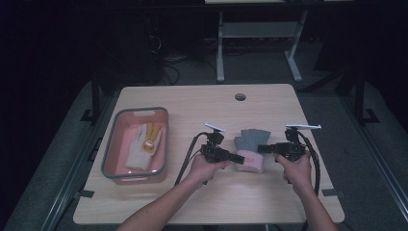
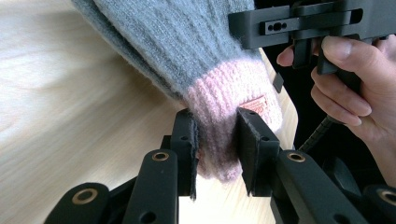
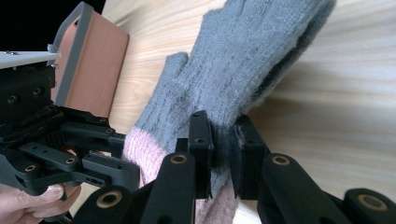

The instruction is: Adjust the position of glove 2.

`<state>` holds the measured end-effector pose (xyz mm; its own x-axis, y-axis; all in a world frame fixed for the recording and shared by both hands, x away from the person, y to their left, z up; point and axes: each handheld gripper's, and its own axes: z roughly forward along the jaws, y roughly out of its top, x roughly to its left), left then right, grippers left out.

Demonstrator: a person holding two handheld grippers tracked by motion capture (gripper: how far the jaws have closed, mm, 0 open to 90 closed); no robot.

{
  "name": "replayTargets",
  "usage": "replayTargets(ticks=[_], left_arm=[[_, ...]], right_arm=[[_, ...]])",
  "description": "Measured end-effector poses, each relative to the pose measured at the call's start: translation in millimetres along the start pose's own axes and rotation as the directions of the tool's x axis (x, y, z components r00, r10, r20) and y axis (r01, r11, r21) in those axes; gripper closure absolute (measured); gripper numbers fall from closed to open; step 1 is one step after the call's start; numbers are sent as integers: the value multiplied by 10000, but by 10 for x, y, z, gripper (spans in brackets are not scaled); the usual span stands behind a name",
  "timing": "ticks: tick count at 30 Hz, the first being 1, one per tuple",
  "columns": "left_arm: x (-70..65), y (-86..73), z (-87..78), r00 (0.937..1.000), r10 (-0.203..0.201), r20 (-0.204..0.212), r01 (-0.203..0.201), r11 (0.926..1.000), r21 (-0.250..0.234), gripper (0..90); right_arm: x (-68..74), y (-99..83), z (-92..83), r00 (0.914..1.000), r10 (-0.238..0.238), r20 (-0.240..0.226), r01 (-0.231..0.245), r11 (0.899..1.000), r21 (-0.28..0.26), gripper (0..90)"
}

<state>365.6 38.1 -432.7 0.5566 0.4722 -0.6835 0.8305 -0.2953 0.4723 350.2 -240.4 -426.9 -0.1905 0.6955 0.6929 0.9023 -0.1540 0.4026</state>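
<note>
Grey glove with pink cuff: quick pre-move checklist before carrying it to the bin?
1. Left gripper shut on the pink cuff: ok.
2. Right gripper shut on the grey glove edge: ok.
3. Glove clear of the table: cannot tell.
4. Pink bin within reach, left of the hands: ok.
5. Space in the bin beside the white glove: ok.
6. Cables clear of the path: cannot tell.

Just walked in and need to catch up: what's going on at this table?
A person holds a gripper in each hand, and both are clamped on one grey glove with a pink cuff. The left gripper pinches the cuff; the right gripper pinches the grey part. A pink bin at the table's left holds a white glove.
</note>
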Motion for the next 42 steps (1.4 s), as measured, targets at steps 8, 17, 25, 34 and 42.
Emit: replayTargets(ticks=[8, 17, 25, 34, 42], left_arm=[[-7, 11, -225, 9998, 40, -174, -44, 9997, -248, 696], [11, 5, -464, 9996, 55, -280, -68, 9989, -470, 697], [24, -7, -661, 9992, 53, -399, -80, 9977, -670, 697], [66, -21, -918, 9982, 21, -597, -77, 9956, -937, 697], [96, -54, -1072, 9968, 38, -794, -124, 9940, -1085, 697]], right_arm=[[182, 74, 68, 9994, -208, -287, 208, 9998, -17, 798], [408, 168, 146, 9979, -442, -479, 445, 9990, 49, 799], [565, 225, 232, 9960, -559, -701, 569, 9983, 115, 799], [790, 315, 359, 9916, -903, -928, 924, 9955, 187, 798], [943, 370, 458, 9891, -1070, -1011, 1106, 9934, 307, 798]])
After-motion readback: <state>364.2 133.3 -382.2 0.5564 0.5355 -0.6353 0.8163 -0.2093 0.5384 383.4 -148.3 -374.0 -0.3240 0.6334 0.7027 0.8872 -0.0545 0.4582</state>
